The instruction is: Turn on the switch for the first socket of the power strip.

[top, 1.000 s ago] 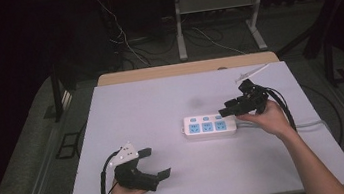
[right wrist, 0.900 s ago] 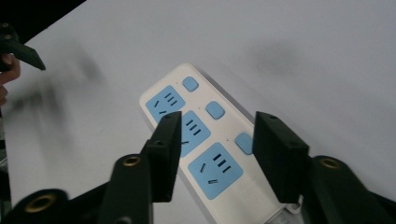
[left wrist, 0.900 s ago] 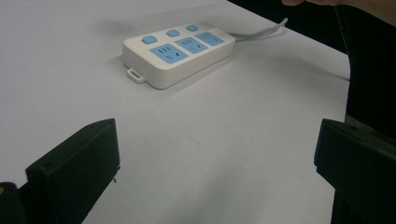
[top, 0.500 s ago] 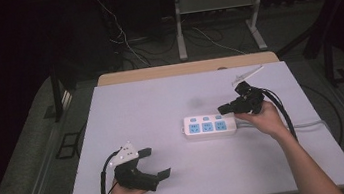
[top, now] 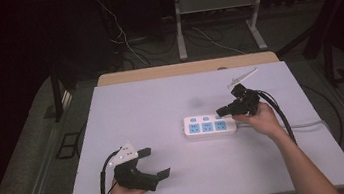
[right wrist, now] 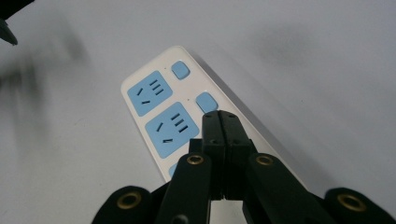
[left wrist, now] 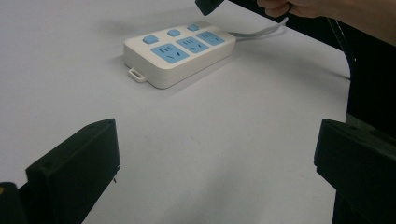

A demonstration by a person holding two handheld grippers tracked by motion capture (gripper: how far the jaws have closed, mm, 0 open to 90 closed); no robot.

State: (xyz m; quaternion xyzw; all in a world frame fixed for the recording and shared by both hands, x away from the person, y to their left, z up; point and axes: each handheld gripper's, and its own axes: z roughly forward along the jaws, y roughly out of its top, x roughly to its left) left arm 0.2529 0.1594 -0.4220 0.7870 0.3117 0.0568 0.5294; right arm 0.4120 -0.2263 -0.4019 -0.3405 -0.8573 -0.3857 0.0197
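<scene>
A white power strip [top: 209, 125] with three blue sockets and three blue switches lies right of the table's middle. My right gripper [top: 220, 111] is shut with nothing between its jaws. Its tip hangs over the strip's right end, on the switch side. In the right gripper view the closed tip [right wrist: 219, 116] sits just below the middle switch [right wrist: 207, 101] of the power strip [right wrist: 161, 114]; contact cannot be told. My left gripper [top: 156, 162] rests open near the front left. Its wide-apart jaws frame bare table, and the power strip [left wrist: 180, 51] lies farther off.
The strip's white cable [top: 304, 124] runs off to the right under the right forearm. The white table [top: 161, 103] has a wooden edge [top: 186, 68] at the back. Black gripper cables [top: 280, 113] trail beside the right hand.
The right gripper has shifted slightly left and down toward the strip's right end. The left gripper has stayed put.
</scene>
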